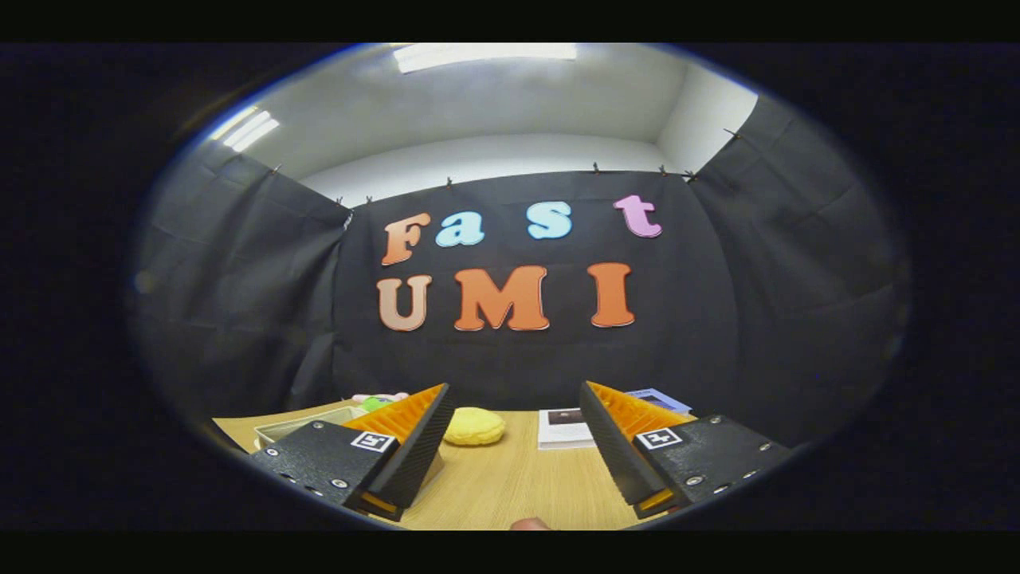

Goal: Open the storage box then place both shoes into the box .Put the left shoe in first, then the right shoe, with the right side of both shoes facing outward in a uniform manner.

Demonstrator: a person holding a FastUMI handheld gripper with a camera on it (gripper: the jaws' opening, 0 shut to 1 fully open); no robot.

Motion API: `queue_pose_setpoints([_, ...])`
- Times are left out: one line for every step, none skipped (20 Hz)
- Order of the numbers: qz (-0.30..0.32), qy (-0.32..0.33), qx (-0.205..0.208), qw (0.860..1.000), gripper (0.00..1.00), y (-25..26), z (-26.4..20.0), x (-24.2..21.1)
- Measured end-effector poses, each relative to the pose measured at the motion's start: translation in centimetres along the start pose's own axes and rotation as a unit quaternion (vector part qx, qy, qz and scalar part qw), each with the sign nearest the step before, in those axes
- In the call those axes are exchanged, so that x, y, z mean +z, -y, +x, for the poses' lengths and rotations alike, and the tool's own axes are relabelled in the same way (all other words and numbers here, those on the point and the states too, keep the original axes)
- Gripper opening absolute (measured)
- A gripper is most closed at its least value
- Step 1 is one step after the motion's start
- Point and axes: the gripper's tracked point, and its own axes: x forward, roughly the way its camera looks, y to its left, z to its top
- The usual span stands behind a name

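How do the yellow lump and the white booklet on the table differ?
The yellow lump is rounded and soft-looking; the white booklet is flat and square-edged. The lump lies beyond the open gripper, nearer its one finger; the booklet sits by the other finger, which partly hides it. Both rest on the wooden table, untouched.

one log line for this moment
tool: open, holding nothing | ahead: yellow soft object, white booklet on wooden table | left: tray | task: not started
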Motion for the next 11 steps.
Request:
queue_pose_setpoints([0.000, 0.009, -0.006, 1.000, 0.94, 0.5, -0.3, 0.4])
queue_pose_setpoints([-0.001, 0.018, -0.010, 1.000, 0.94, 0.7, -0.8, 0.8])
queue_pose_setpoints([-0.003, 0.028, -0.013, 1.000, 0.94, 0.9, -1.1, 1.2])
queue_pose_setpoints([-0.005, 0.037, -0.015, 0.999, 0.94, 1.2, -1.3, 1.4])
queue_pose_setpoints([-0.009, 0.043, -0.019, 0.999, 0.94, 1.3, -1.6, 1.6])
queue_pose_setpoints([-0.014, 0.048, -0.023, 0.998, 0.94, 1.5, -1.7, 1.6])
queue_pose_setpoints([-0.020, 0.049, -0.027, 0.998, 0.94, 1.5, -1.7, 1.7])
queue_pose_setpoints([-0.025, 0.049, -0.030, 0.998, 0.94, 1.7, -2.0, 1.9])
queue_pose_setpoints([-0.027, 0.050, -0.033, 0.998, 0.94, 1.7, -2.0, 2.1])
queue_pose_setpoints([-0.027, 0.051, -0.033, 0.998, 0.94, 1.7, -2.0, 2.3])
queue_pose_setpoints([-0.027, 0.051, -0.032, 0.998, 0.94, 1.5, -2.0, 2.6])
